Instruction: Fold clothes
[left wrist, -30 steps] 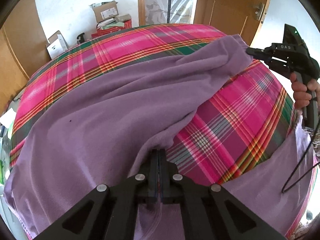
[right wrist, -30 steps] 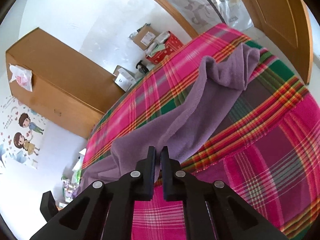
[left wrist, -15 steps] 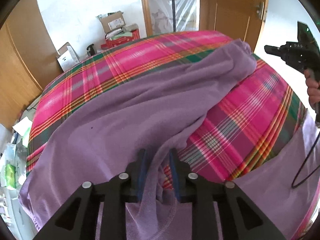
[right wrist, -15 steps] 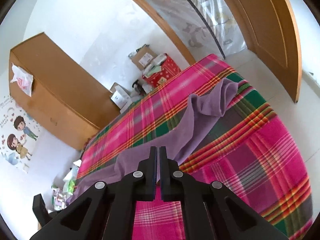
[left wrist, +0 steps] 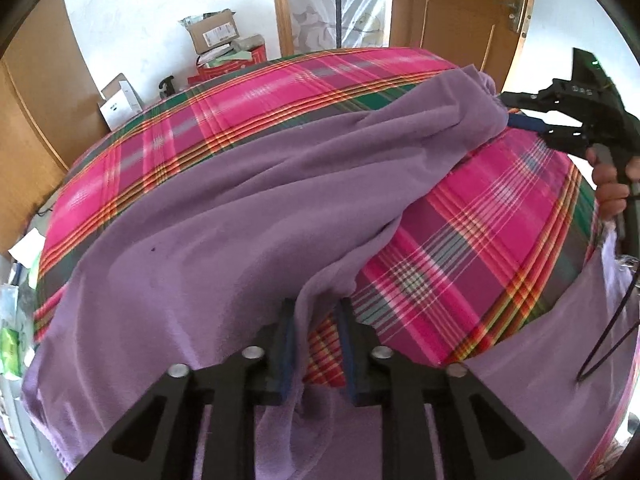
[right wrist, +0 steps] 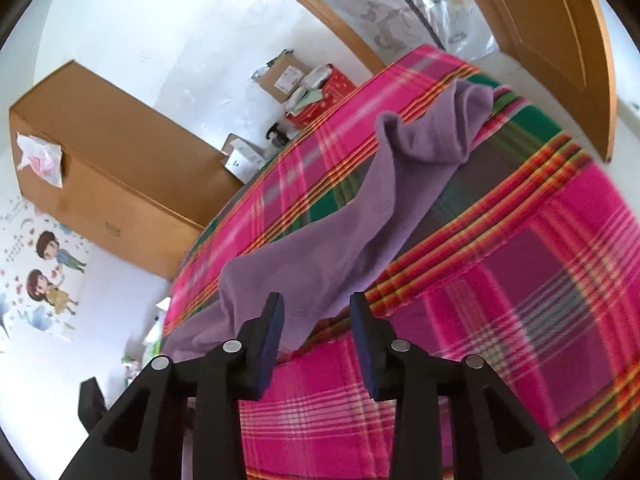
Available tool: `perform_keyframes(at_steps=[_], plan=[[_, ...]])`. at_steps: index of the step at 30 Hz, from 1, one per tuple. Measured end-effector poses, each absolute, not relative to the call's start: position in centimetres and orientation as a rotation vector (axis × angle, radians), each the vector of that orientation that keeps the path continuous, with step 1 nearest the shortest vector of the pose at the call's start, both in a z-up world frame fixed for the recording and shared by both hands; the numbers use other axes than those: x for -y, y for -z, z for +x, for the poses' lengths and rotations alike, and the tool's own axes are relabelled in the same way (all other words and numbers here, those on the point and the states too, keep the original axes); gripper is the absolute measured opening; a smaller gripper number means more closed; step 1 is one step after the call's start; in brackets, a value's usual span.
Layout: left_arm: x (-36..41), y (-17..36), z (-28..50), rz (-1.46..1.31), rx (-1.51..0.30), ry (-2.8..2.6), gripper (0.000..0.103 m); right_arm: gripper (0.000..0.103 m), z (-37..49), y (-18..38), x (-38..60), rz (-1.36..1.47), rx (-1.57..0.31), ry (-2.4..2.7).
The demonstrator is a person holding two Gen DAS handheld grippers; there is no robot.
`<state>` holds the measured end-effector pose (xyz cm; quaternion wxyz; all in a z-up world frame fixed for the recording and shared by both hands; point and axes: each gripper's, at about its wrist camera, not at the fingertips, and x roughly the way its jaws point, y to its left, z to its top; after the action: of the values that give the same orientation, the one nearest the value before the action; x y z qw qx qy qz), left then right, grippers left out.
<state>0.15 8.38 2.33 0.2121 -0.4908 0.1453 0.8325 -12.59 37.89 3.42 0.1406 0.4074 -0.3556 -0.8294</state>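
Observation:
A purple garment [left wrist: 224, 220] lies spread over the pink plaid bed cover [left wrist: 492, 216]. Its long fold runs to the far right corner. My left gripper [left wrist: 316, 316] is open, with a ridge of the purple cloth standing loose between its fingers. My right gripper [left wrist: 520, 114] shows at the right of the left wrist view, open, right beside the garment's far end. In the right wrist view the right gripper [right wrist: 318, 320] is open above the near end of the purple garment [right wrist: 360, 216], nothing held between its fingers.
Cardboard boxes [left wrist: 212, 32] and a red box [right wrist: 320, 96] stand by the far wall. A wooden wardrobe [right wrist: 104, 168] is on the left, a wooden door [left wrist: 472, 12] at the back right. A black cable [left wrist: 608, 332] hangs at the right edge.
Both grippers have opened. The left let go of the cloth fold it pinched a second ago. The right, shut before, has opened and moved back toward the garment's far end.

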Motion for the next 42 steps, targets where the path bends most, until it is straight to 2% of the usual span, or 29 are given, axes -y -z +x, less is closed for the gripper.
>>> perform_keyframes(at_steps=[1, 7, 8, 9, 12, 28, 39, 42], plan=[[-8.4, -2.4, 0.2, -1.361, -0.409, -2.315, 0.005, 0.036, -12.9, -3.2, -37.8, 1.183, 1.037, 2.383], [-7.7, -3.1, 0.6, -1.334, -0.374, -2.322, 0.004, 0.037, -13.9, -2.3, -37.2, 1.152, 1.132, 2.317], [-7.6, -3.2, 0.8, -1.327, -0.371, -2.322, 0.003, 0.032, -13.9, -2.4, -37.1, 1.133, 1.143, 2.316], [-7.5, -3.4, 0.9, -1.321, -0.369, -2.323, 0.003, 0.021, -13.9, -2.6, -37.0, 1.123, 1.137, 2.327], [-7.0, -3.9, 1.2, -1.31, -0.353, -2.329, 0.003, 0.006, -14.0, -3.0, -37.0, 1.112, 1.141, 2.335], [-3.7, -6.0, 3.2, -1.247, -0.276, -2.343, 0.003, 0.004, -9.2, -9.1, -36.8, 0.988, 0.919, 2.574], [-4.7, -5.3, 5.1, -1.238, -0.344, -2.281, 0.003, 0.005, -11.8, -6.9, -35.5, 1.186, 0.796, 2.71], [-4.9, -4.7, 5.4, -1.245, -0.372, -2.261, 0.003, 0.005, -12.0, -6.2, -35.2, 1.242, 0.714, 2.722]])
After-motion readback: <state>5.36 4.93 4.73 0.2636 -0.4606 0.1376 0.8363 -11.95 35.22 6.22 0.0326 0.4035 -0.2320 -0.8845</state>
